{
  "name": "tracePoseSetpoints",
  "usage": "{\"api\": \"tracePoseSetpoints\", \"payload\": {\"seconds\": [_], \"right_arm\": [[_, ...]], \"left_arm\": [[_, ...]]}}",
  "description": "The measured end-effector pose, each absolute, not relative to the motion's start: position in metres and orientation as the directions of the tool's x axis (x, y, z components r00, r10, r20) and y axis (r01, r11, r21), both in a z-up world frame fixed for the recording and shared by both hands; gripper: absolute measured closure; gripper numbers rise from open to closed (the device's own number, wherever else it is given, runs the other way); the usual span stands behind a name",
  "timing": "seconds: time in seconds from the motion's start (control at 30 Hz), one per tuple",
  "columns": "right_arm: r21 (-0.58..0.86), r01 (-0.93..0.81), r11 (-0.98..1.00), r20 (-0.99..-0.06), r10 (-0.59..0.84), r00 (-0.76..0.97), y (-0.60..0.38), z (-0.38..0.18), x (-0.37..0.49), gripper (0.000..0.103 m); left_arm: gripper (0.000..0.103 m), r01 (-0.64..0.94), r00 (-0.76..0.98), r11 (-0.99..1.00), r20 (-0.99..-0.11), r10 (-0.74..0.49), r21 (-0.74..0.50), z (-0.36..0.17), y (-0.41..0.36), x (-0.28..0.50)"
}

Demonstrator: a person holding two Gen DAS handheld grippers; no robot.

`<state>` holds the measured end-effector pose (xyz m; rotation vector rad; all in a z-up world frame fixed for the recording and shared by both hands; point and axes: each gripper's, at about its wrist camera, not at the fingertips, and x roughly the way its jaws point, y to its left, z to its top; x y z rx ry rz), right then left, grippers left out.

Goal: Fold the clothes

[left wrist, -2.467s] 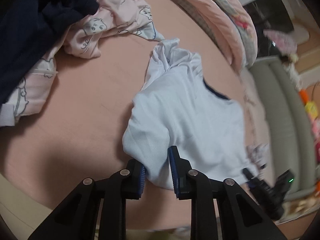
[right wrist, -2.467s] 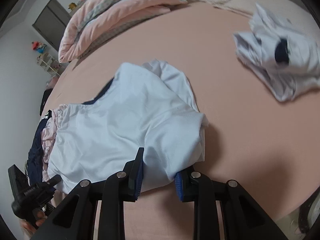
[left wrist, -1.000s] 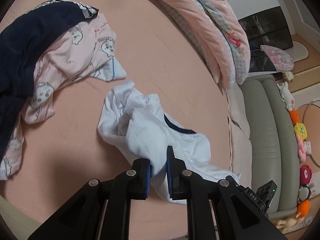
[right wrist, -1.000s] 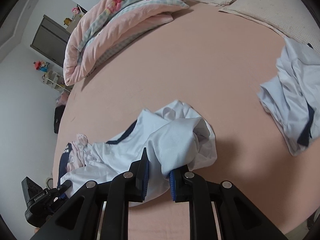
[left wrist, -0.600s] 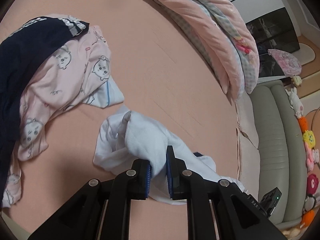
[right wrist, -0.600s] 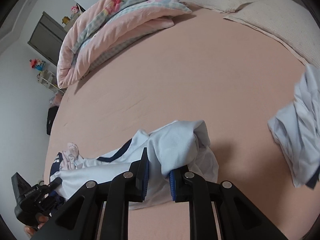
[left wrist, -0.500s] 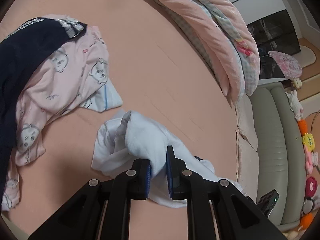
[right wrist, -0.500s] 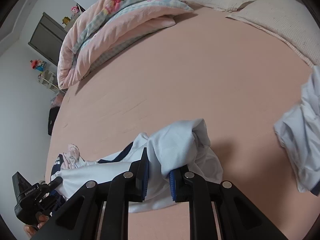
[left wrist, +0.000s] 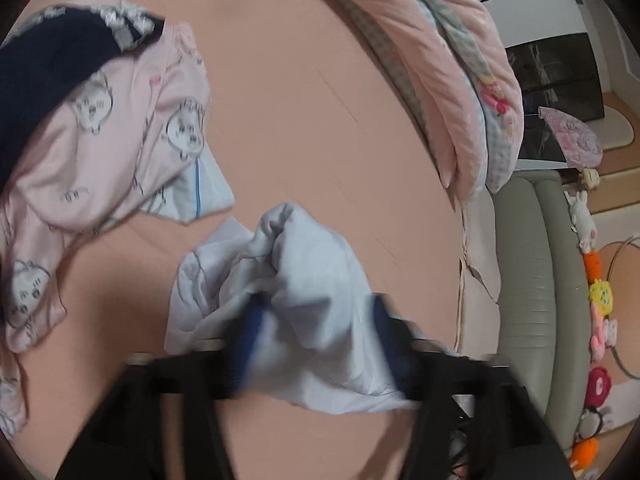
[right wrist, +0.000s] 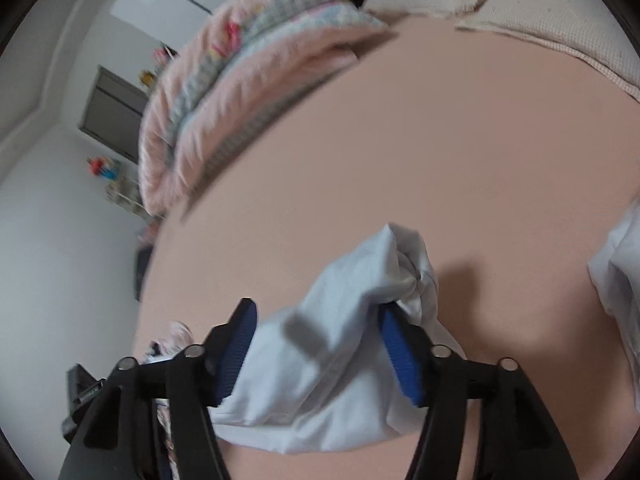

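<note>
A pale blue shirt [left wrist: 316, 288] lies bunched on the pink bed sheet [left wrist: 304, 100]. My left gripper [left wrist: 316, 344] is open, its blue pads wide apart, with the loose shirt cloth lying between them; this view is motion-blurred. My right gripper [right wrist: 320, 344] is open too, jaws spread, with the other end of the same shirt [right wrist: 344, 320] draped between the pads [right wrist: 400, 356]. The left gripper's black body [right wrist: 86, 392] shows at the lower left of the right wrist view.
A pink printed garment [left wrist: 108, 140] and a dark navy one [left wrist: 44, 64] lie at the left. A rolled pink quilt [left wrist: 448, 64] lies along the far side. A second pale blue garment [right wrist: 620, 280] sits at the right. A grey-green sofa [left wrist: 532, 280] flanks the bed.
Both grippers were shut on the pale blue shirt and have opened wide, letting the cloth go. The shirt has dropped into a bunch on the sheet.
</note>
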<state>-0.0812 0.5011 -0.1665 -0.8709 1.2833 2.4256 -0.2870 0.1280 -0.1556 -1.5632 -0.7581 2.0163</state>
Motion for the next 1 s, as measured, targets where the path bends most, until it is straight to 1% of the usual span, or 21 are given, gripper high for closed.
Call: {"api": "tracePoseSetpoints", "payload": {"seconds": [0.1, 0.27, 0.43, 0.57, 0.7, 0.83, 1.0], "right_arm": [[0.662, -0.474, -0.58, -0.596, -0.026, -0.802, 0.507, -0.162, -0.075, 0.036], [0.614, -0.508, -0.603, -0.631, 0.012, -0.776, 0.511, -0.164, -0.065, 0.035], [0.573, -0.496, -0.653, -0.637, 0.026, -0.771, 0.509, -0.16, -0.055, 0.035], [0.539, -0.493, -0.682, -0.649, 0.037, -0.76, 0.505, -0.16, -0.049, 0.031], [0.503, -0.499, -0.706, -0.684, 0.028, -0.729, 0.501, -0.167, -0.05, 0.03], [0.433, -0.491, -0.756, -0.717, 0.04, -0.696, 0.493, -0.171, -0.05, 0.03], [0.408, -0.489, -0.771, -0.74, 0.034, -0.671, 0.488, -0.181, -0.057, 0.03]], "left_arm": [[0.029, -0.065, -0.281, -0.748, -0.707, 0.649, -0.661, -0.149, 0.122, -0.285], [0.029, -0.088, -0.304, -0.769, -0.718, 0.626, -0.633, -0.154, 0.109, -0.283], [0.029, -0.128, -0.328, -0.753, -0.689, 0.647, -0.646, -0.163, 0.093, -0.27], [0.029, -0.208, -0.355, -0.783, -0.7, 0.619, -0.587, -0.164, 0.096, -0.259], [0.029, -0.28, -0.368, -0.825, -0.739, 0.565, -0.491, -0.166, 0.108, -0.252], [0.029, -0.334, -0.372, -0.834, -0.752, 0.544, -0.438, -0.171, 0.117, -0.246], [0.029, -0.345, -0.371, -0.83, -0.748, 0.55, -0.439, -0.18, 0.117, -0.244]]}}
